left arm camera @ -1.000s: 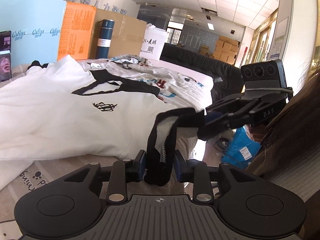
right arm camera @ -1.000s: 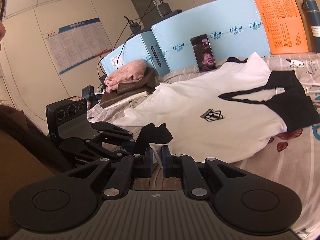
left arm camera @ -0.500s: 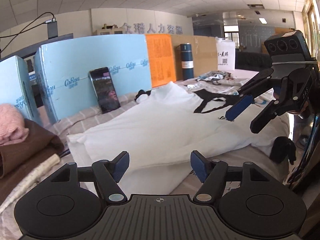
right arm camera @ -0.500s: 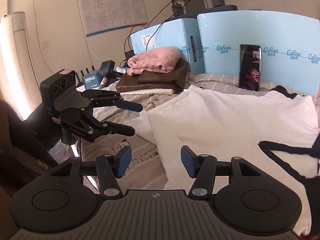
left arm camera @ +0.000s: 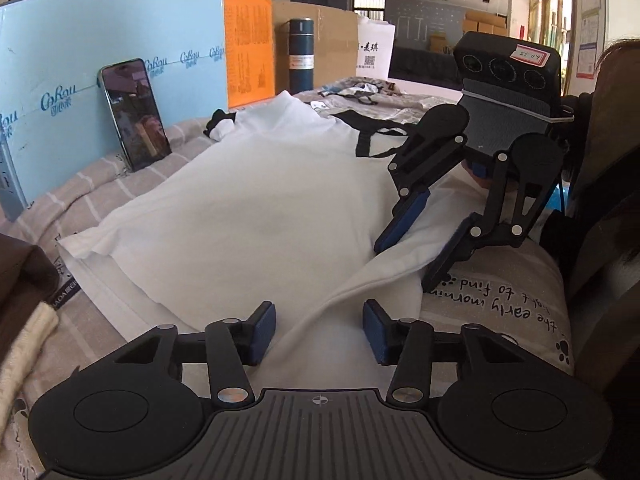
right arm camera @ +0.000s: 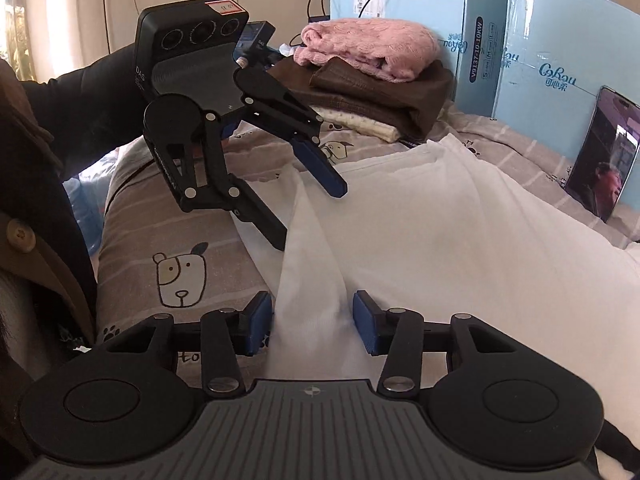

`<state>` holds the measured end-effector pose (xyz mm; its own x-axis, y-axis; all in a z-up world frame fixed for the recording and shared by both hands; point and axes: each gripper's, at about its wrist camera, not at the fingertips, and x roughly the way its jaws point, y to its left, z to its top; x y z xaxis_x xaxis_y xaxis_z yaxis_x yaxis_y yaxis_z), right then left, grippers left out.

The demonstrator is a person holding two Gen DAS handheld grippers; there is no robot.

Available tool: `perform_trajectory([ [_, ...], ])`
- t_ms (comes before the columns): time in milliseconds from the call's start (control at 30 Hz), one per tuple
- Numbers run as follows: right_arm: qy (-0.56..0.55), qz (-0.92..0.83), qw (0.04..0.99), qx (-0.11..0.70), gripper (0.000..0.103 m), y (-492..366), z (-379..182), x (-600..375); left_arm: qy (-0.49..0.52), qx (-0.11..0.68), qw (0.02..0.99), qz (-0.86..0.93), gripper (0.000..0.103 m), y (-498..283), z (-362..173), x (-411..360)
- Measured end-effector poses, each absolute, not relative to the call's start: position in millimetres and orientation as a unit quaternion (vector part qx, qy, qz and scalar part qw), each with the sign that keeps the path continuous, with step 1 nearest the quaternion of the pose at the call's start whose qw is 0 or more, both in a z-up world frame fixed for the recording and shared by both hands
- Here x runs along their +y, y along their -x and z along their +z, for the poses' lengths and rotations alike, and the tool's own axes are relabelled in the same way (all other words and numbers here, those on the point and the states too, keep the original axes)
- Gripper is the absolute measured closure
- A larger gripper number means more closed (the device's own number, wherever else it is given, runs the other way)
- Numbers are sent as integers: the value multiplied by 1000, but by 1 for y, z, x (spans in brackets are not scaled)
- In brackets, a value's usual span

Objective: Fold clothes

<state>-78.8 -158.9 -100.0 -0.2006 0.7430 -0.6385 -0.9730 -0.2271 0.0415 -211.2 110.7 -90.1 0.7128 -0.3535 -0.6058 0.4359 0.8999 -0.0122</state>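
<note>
- our left gripper (left arm camera: 319, 334) has its jaws spread wide and grips nothing; a raised ridge of the white shirt (left arm camera: 256, 204) runs up between the two blue pads (left arm camera: 264, 332), close to them but not pinched.
- our right gripper (right arm camera: 313, 322) is likewise wide apart and empty, with a narrow fold of the shirt (right arm camera: 460, 240) rising between its pads (right arm camera: 259, 322); the cloth looks to brush the left pad, though we cannot tell for sure.
- in the left view the right gripper (left arm camera: 416, 252) hangs tilted down over the shirt's near edge, one finger above the cloth and the other low beside it, apparently on the bedsheet (left arm camera: 492, 292).
- in the right view the left gripper (right arm camera: 310, 216) is angled down the same way, straddling the same edge further along.
- the relation that matters, as we judge it: the shirt lies ahead of both tools, spread flat on the bed, its long axis running across us, and the near edge joins the two grippers like a line; each tool is nearest its own end of that edge.
- so the next move looks to us like closing both jaws on that edge before lifting it away from us.
- further out stand a phone (left arm camera: 134, 114) leaning on a blue board (left arm camera: 100, 44), and a stack of folded clothes (right arm camera: 372, 76).
</note>
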Motion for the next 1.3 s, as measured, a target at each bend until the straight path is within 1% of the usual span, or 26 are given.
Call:
perform_trajectory([
  [33, 247, 742, 580, 229, 73, 76, -100, -160, -67, 308, 923, -221, 74, 213, -90, 110],
  [67, 241, 743, 580, 232, 77, 74, -100, -161, -69, 302, 922, -231, 87, 216, -89, 110],
  [100, 234, 744, 581, 235, 85, 72, -99, -162, -74, 296, 924, -232, 93, 220, -86, 108],
  [133, 227, 746, 579, 236, 89, 70, -98, -164, -84, 289, 926, -226, 93, 224, -83, 105],
  [233, 208, 759, 569, 238, 95, 71, -92, -174, -104, 265, 934, -218, 93, 244, -67, 92],
  [300, 195, 768, 560, 240, 96, 73, -87, -181, -117, 252, 936, -217, 93, 258, -58, 80],
  [400, 174, 778, 549, 251, 96, 75, -82, -194, -121, 261, 934, -214, 93, 276, -54, 65],
  [667, 182, 780, 534, 272, 96, 89, -93, -207, -89, 313, 929, -176, 93, 307, -72, 44],
  [767, 171, 788, 516, 288, 87, 96, -102, -207, -73, 335, 925, -167, 93, 313, -80, 42],
  [833, 160, 795, 506, 295, 67, 100, -104, -210, -62, 333, 924, -176, 89, 318, -75, 41],
  [867, 150, 796, 509, 292, 66, 101, -102, -214, -56, 323, 927, -184, 84, 320, -70, 42],
  [933, 131, 797, 517, 285, 66, 101, -99, -222, -41, 298, 934, -195, 80, 322, -60, 46],
  [967, 119, 793, 528, 279, 66, 98, -97, -227, -26, 279, 941, -189, 74, 320, -55, 50],
  [1000, 106, 789, 540, 274, 66, 95, -94, -232, -12, 259, 948, -184, 63, 318, -51, 55],
  [1033, 96, 782, 555, 266, 63, 91, -92, -237, 3, 243, 954, -173, 56, 315, -47, 61],
  [1067, 88, 775, 570, 259, 62, 87, -88, -242, 20, 232, 960, -154, 45, 309, -45, 68],
  [1100, 81, 767, 585, 252, 58, 83, -85, -247, 35, 225, 965, -132, 41, 301, -44, 76],
  [1133, 81, 756, 600, 248, 51, 79, -82, -248, 46, 224, 968, -106, 41, 290, -43, 86],
  [1200, 84, 740, 624, 238, 49, 74, -78, -248, 71, 227, 970, -52, 40, 264, -42, 107],
  [1233, 88, 737, 628, 235, 47, 73, -76, -242, 85, 232, 969, -25, 40, 249, -42, 118],
  [1300, 98, 736, 629, 230, 45, 72, -73, -225, 113, 244, 963, 13, 41, 218, -44, 143],
])
